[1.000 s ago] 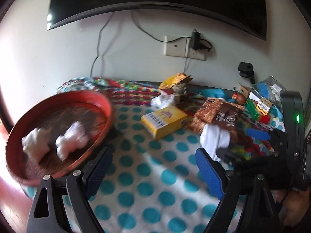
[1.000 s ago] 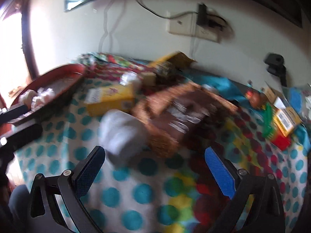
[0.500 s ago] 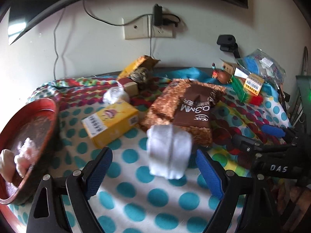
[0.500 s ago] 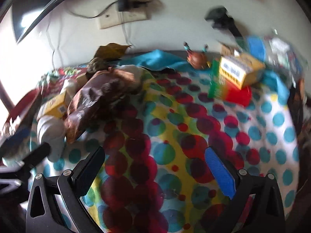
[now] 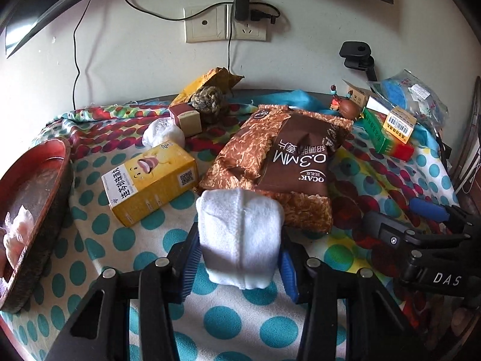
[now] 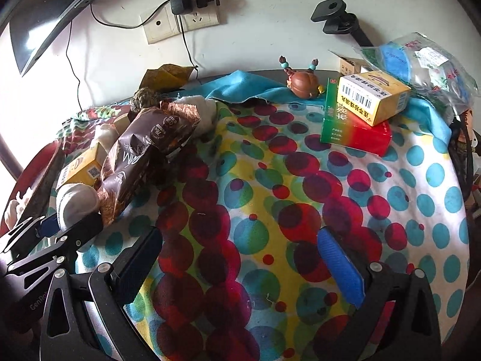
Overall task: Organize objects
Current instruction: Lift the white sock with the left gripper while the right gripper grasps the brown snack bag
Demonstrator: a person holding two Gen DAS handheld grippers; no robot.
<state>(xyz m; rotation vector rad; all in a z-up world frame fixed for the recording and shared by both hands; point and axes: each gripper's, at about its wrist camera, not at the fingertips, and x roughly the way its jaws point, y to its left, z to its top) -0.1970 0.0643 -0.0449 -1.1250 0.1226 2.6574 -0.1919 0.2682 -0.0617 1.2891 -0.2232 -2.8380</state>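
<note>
The worktop is covered by a polka-dot cloth (image 6: 421, 180), white with teal dots at the edges and red, yellow and green dots through the middle. It stands against a white wall (image 5: 135, 60) carrying a double socket plate (image 5: 225, 24) with a black adapter (image 5: 242, 3) plugged in and a cable running left. A dark screen edge (image 5: 45, 9) curves above.

Left gripper (image 5: 239, 258): jaws clamped on a white rolled sock (image 5: 240, 234), which lies on the cloth near the front edge, touching the lower edge of a brown snack bag (image 5: 288, 162). A yellow carton (image 5: 150, 177) lies just left of the sock. A red tray (image 5: 36, 204) sits at the far left edge, holding pale crumpled pieces.

Right gripper (image 6: 240, 261): jaws apart, nothing between them, over the red-dotted middle of the cloth.

At the rear right, a yellow barcode box (image 6: 372, 96) rests on a green-and-red box (image 6: 354, 132). A brown figurine (image 6: 303, 81) lies on a blue cloth (image 6: 240, 87) near the wall. A clear plastic bag (image 6: 421, 57) occupies the far right corner, with a black clamp mount (image 6: 333, 15) on the wall above.
</note>
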